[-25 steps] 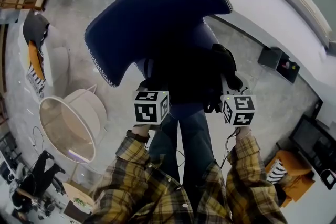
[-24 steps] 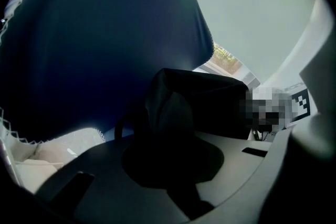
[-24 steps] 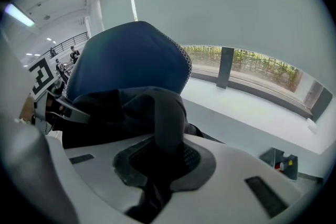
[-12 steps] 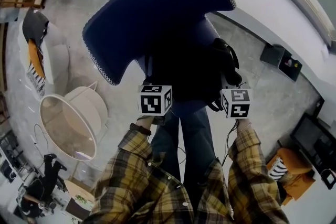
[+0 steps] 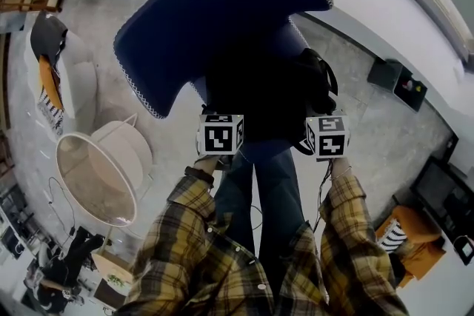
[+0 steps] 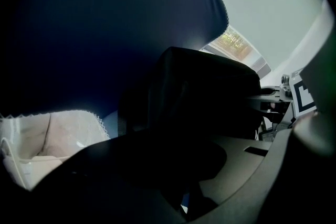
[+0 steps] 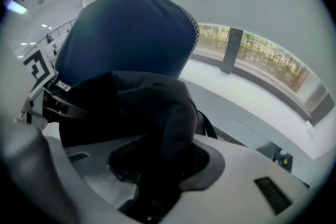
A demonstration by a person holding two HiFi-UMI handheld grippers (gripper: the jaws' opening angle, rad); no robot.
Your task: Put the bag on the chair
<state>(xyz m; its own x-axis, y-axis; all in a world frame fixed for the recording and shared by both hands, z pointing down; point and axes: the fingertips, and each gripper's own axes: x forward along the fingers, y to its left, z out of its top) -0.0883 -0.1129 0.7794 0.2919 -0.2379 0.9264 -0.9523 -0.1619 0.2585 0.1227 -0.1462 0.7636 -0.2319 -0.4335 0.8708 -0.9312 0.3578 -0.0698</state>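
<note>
Left tongs (image 6: pixel 185 201), right tongs (image 7: pixel 152 178) just opening round bag (image 7: pixel 157 107); chair (image 5: pixel 215 18) seat hidden.

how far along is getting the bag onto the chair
Nearly done. Done: the black fabric bag looks set on the navy blue padded chair, against its backrest. In hand: the jaws of the left gripper and the right gripper have just been opening, with bag fabric between them. To do: let go fully and pull both grippers clear.

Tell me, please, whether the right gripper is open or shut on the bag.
Open. The right gripper shows its jaws apart, having just been opening; a fold of the black bag hangs between them, unpinched.
</note>
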